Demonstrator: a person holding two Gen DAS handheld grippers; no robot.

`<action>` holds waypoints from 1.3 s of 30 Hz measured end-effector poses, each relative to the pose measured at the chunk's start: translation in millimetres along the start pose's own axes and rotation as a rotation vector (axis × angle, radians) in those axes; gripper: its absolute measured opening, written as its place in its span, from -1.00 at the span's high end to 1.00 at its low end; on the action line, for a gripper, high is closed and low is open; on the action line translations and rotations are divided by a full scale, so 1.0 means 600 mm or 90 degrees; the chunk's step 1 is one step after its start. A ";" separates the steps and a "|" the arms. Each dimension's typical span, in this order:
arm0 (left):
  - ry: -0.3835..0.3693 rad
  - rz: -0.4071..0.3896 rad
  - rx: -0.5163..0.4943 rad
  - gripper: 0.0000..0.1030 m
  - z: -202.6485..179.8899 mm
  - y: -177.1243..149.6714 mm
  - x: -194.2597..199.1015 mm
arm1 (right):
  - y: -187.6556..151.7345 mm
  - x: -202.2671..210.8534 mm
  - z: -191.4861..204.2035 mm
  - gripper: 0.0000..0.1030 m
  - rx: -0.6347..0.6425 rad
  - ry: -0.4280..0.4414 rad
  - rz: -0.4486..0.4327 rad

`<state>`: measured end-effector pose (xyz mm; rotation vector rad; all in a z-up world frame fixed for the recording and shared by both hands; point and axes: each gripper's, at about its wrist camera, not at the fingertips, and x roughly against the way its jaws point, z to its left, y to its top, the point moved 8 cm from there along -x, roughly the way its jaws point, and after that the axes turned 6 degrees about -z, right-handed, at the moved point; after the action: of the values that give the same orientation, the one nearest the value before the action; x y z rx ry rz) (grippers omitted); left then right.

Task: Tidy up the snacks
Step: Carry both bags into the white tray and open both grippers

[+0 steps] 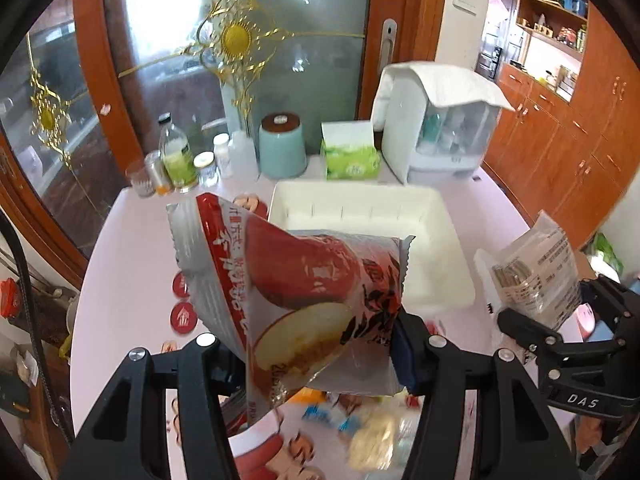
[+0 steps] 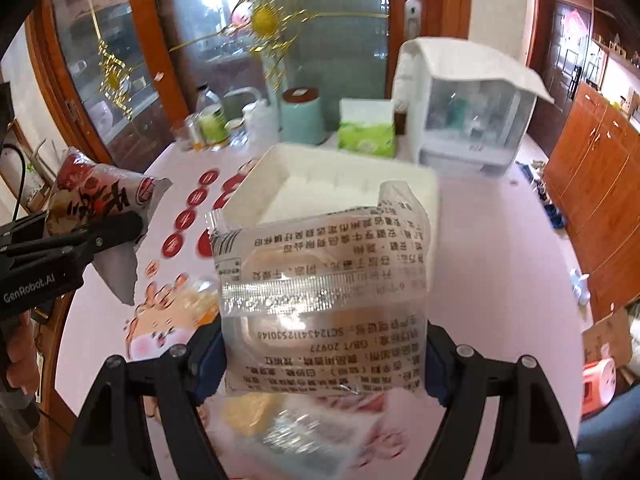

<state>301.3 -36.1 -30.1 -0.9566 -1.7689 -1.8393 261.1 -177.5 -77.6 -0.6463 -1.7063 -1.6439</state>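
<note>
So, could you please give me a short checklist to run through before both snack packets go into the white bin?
1. Left gripper shut on red snack packet: ok.
2. Right gripper shut on clear snack packet: ok.
3. White bin open, floor bare where visible: ok.
4. Packets apart from each other: ok.
5. Packets already above the bin: cannot tell.

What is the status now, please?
Left gripper shut on red snack packet. Right gripper shut on clear snack packet. White bin ahead, unobstructed.
</note>
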 end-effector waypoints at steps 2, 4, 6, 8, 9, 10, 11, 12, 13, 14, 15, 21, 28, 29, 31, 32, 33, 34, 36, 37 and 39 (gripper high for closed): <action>0.009 0.000 -0.001 -0.09 -0.018 0.022 -0.023 | 0.038 -0.011 -0.037 -0.55 0.001 -0.002 -0.006; 0.011 0.005 0.004 -0.09 -0.032 0.040 -0.047 | 0.063 -0.026 -0.061 -0.55 -0.003 -0.002 -0.007; 0.026 0.005 0.005 -0.09 -0.040 0.056 -0.071 | 0.076 -0.040 -0.074 -0.55 -0.010 0.002 -0.010; 0.035 0.005 0.007 -0.10 -0.043 0.059 -0.092 | 0.091 -0.063 -0.088 -0.55 -0.018 0.002 -0.005; 0.038 0.005 0.007 -0.10 -0.045 0.063 -0.102 | 0.101 -0.080 -0.096 -0.55 -0.020 0.000 -0.005; 0.043 0.005 0.008 -0.12 -0.043 0.063 -0.114 | 0.106 -0.092 -0.099 -0.56 -0.018 0.000 -0.005; 0.050 0.004 0.009 -0.14 -0.040 0.063 -0.126 | 0.109 -0.105 -0.101 -0.56 -0.016 -0.002 -0.002; 0.054 0.006 0.011 -0.16 -0.040 0.064 -0.137 | 0.110 -0.118 -0.103 -0.59 -0.017 -0.004 0.002; 0.058 0.008 0.012 -0.18 -0.038 0.065 -0.147 | 0.109 -0.129 -0.104 -0.59 -0.019 -0.005 0.004; 0.059 0.009 0.013 -0.24 -0.037 0.065 -0.158 | 0.108 -0.139 -0.103 -0.59 -0.020 -0.005 0.008; 0.058 0.010 0.013 -0.31 -0.037 0.065 -0.167 | 0.107 -0.152 -0.102 -0.60 -0.020 -0.003 0.014; 0.046 0.020 0.022 -0.93 -0.036 0.061 -0.200 | 0.089 -0.211 -0.094 -0.76 -0.049 0.030 0.036; 0.032 0.035 0.066 -0.98 -0.022 0.047 -0.211 | 0.105 -0.209 -0.095 -1.00 -0.034 0.009 -0.020; 0.034 0.033 0.069 -0.98 -0.020 0.047 -0.209 | 0.105 -0.208 -0.094 -1.00 -0.035 0.013 -0.021; 0.033 0.029 0.069 -0.98 -0.019 0.046 -0.205 | 0.104 -0.207 -0.092 -1.00 -0.033 0.018 -0.020; 0.034 0.028 0.069 -0.98 -0.018 0.046 -0.202 | 0.104 -0.204 -0.091 -1.00 -0.031 0.018 -0.022; 0.033 0.025 0.068 -0.98 -0.019 0.046 -0.199 | 0.104 -0.203 -0.090 -1.00 -0.030 0.018 -0.023; 0.032 0.022 0.067 -0.98 -0.019 0.046 -0.196 | 0.103 -0.200 -0.089 -1.00 -0.028 0.018 -0.025; 0.034 0.016 0.065 -0.98 -0.020 0.047 -0.188 | 0.103 -0.196 -0.086 -1.00 -0.026 0.021 -0.025; 0.035 0.013 0.064 -0.98 -0.021 0.047 -0.184 | 0.102 -0.192 -0.085 -1.00 -0.028 0.023 -0.025; 0.037 0.005 0.063 -0.98 -0.022 0.046 -0.173 | 0.100 -0.188 -0.082 -1.00 -0.028 0.027 -0.024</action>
<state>388.8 -69.3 -84.6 -0.8623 -1.7998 -1.7392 385.6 -210.1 -123.7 -0.5996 -1.6658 -1.7128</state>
